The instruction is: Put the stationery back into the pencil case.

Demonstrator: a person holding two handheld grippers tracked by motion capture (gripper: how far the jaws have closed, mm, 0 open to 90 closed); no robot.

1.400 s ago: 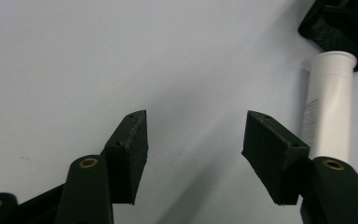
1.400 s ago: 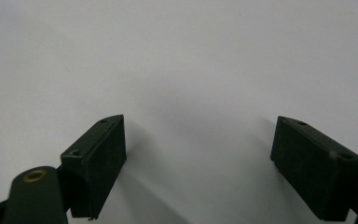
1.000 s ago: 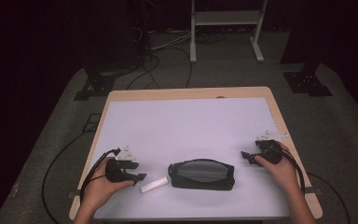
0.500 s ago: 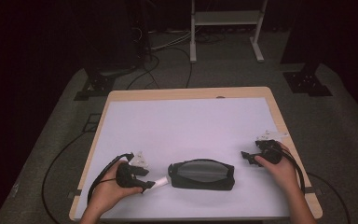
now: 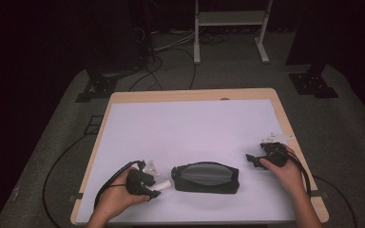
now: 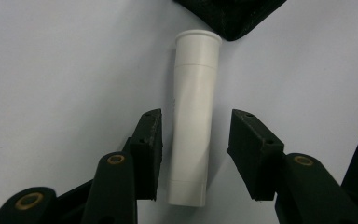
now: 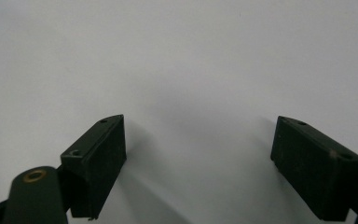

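A white plastic tube (image 6: pixel 193 121) lies on the white tabletop (image 5: pixel 190 128), its capped end almost touching a black zipped pouch (image 5: pixel 205 177). My left gripper (image 6: pixel 196 116) straddles the tube, one pad on each side with a thin gap to each, and its jaws have just been closing. In the high view the left gripper (image 5: pixel 153 189) sits at the front left, right beside the pouch, with the tube (image 5: pixel 164 183) at its tips. My right gripper (image 5: pixel 250 159) rests to the right of the pouch. The right gripper (image 7: pixel 200 121) is open over bare table.
A corner of the pouch (image 6: pixel 230 16) lies just past the tube's far end. Black cables trail from both grippers over the table's front edge. A white metal stand (image 5: pixel 230 28) and dark equipment bases stand on the floor beyond the table.
My left gripper has slid right toward the pouch until its jaws straddle the white tube, and the jaws have narrowed. The right gripper and the pouch have stayed put.
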